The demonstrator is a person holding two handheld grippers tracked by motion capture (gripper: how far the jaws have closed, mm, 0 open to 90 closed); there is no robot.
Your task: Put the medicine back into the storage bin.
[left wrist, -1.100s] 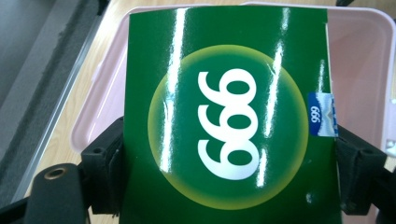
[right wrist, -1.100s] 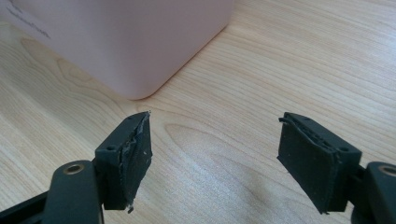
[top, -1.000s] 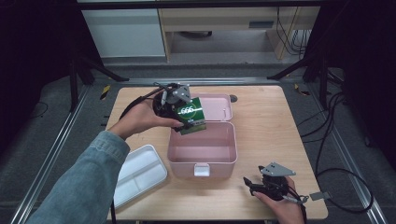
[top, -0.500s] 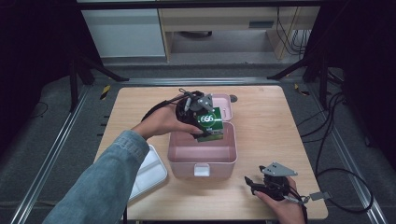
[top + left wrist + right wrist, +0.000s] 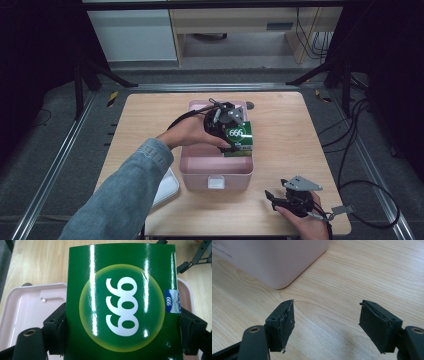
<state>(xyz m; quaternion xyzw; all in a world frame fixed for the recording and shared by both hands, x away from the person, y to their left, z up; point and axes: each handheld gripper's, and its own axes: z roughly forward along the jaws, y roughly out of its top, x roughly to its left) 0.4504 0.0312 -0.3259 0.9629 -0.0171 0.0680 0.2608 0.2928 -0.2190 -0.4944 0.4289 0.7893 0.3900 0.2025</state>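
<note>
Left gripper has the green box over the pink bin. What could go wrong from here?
1. The green box hangs over the pink bin's right rim, not its middle; released here, it may catch the rim or tip onto the table.
2. The left gripper clamps only the box's side edges, and the glossy card looks slippery; it might twist.

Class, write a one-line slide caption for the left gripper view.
Left gripper grips a green box marked 666 between its jaws above the open pink container on the wooden table.
</note>
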